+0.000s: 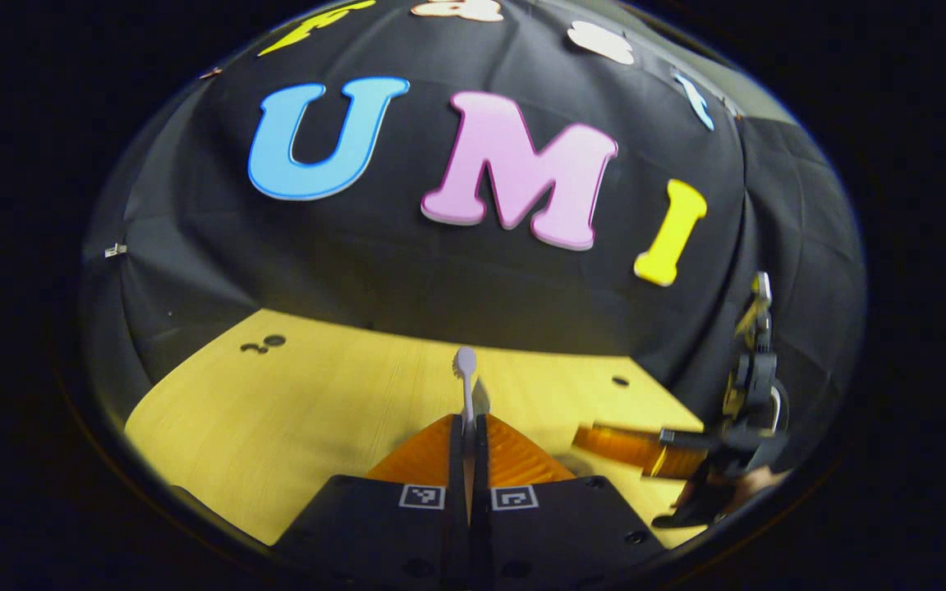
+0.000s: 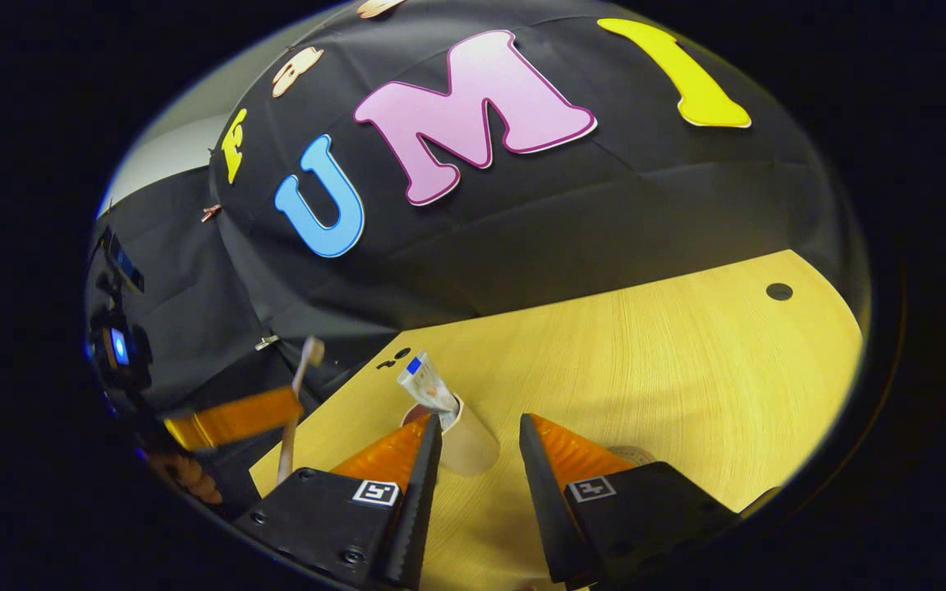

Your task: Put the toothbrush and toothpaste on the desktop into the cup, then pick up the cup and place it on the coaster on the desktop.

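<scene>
In the left gripper view my left gripper [image 1: 469,420] is shut on a white toothbrush [image 1: 466,365], whose head stands up past the fingertips above the wooden desk [image 1: 317,410]. In the right gripper view my right gripper [image 2: 481,420] is open just short of a beige cup [image 2: 466,447] on the desk. A toothpaste tube [image 2: 426,384] leans out of the cup. A round coaster [image 2: 636,453] peeks out behind my right finger. The left gripper [image 2: 231,419] appears far left there, holding the toothbrush [image 2: 296,398] upright beside the desk's edge.
The booth's black cloth wall closes off the back of the desk. Small cable holes [image 1: 621,381] [image 2: 778,290] dot the desktop. The right gripper [image 1: 674,454] and a hand [image 1: 736,486] show at the right of the left gripper view.
</scene>
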`<state>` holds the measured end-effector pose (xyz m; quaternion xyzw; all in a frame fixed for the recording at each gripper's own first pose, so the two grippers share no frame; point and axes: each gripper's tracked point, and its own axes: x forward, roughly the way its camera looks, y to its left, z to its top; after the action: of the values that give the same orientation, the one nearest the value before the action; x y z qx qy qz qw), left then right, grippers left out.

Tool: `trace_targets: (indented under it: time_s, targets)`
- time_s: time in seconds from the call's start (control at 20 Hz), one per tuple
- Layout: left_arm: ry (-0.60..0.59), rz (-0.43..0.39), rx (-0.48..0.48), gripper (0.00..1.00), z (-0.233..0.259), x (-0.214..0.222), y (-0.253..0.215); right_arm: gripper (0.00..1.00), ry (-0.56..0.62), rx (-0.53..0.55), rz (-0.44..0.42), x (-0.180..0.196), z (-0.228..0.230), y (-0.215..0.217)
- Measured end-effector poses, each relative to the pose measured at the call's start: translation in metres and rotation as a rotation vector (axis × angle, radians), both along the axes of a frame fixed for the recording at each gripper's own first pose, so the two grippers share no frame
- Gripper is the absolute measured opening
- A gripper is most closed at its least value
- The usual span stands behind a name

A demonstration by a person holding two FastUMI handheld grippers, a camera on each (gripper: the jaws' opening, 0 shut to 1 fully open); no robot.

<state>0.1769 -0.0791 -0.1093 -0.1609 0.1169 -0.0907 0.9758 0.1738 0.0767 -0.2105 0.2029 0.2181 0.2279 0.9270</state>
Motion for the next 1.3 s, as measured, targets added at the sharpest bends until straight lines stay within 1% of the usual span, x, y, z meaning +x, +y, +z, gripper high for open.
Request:
trace_targets:
  time_s: [0.1, 0.2, 0.3, 0.4, 0.5, 0.65, 0.85, 1.0, 1.05, 1.1, 1.2, 1.3]
  targets:
    - [-0.059, 0.011, -0.071, 0.06, 0.012, 0.023, -0.002, 0.59, 0.012, 0.012, -0.012, -0.009, -0.004, 0.001]
    - [-0.100, 0.059, -0.127, 0.06, 0.013, 0.044, 0.005, 0.59, 0.026, 0.016, -0.016, -0.018, -0.010, 0.003]
    - [-0.132, 0.119, -0.162, 0.06, 0.010, 0.070, 0.018, 0.59, 0.039, 0.022, -0.016, -0.026, -0.012, 0.004]
    - [-0.171, 0.163, -0.175, 0.06, 0.005, 0.087, 0.022, 0.59, 0.052, 0.027, -0.015, -0.035, -0.014, 0.004]
    - [-0.187, 0.190, -0.147, 0.06, -0.006, 0.100, 0.023, 0.59, 0.061, 0.021, -0.013, -0.041, -0.015, 0.002]
    - [-0.178, 0.213, -0.096, 0.06, -0.033, 0.114, 0.016, 0.59, 0.070, 0.007, -0.004, -0.049, -0.016, 0.000]
    - [-0.169, 0.235, -0.031, 0.06, -0.056, 0.113, 0.010, 0.59, 0.075, -0.007, -0.002, -0.058, -0.015, -0.008]
    - [-0.182, 0.236, 0.002, 0.06, -0.059, 0.108, 0.008, 0.59, 0.088, -0.013, -0.010, -0.064, -0.018, -0.017]
    - [-0.185, 0.234, 0.008, 0.07, -0.059, 0.107, 0.008, 0.59, 0.089, -0.014, -0.014, -0.065, -0.018, -0.020]
    - [-0.181, 0.227, 0.012, 0.11, -0.062, 0.105, 0.006, 0.59, 0.088, -0.016, -0.019, -0.065, -0.018, -0.023]
    - [-0.155, 0.223, 0.029, 0.13, -0.072, 0.102, 0.004, 0.59, 0.086, -0.013, -0.031, -0.064, -0.016, -0.027]
    - [-0.119, 0.200, 0.036, 0.16, -0.082, 0.095, -0.001, 0.59, 0.085, -0.010, -0.042, -0.064, -0.014, -0.030]
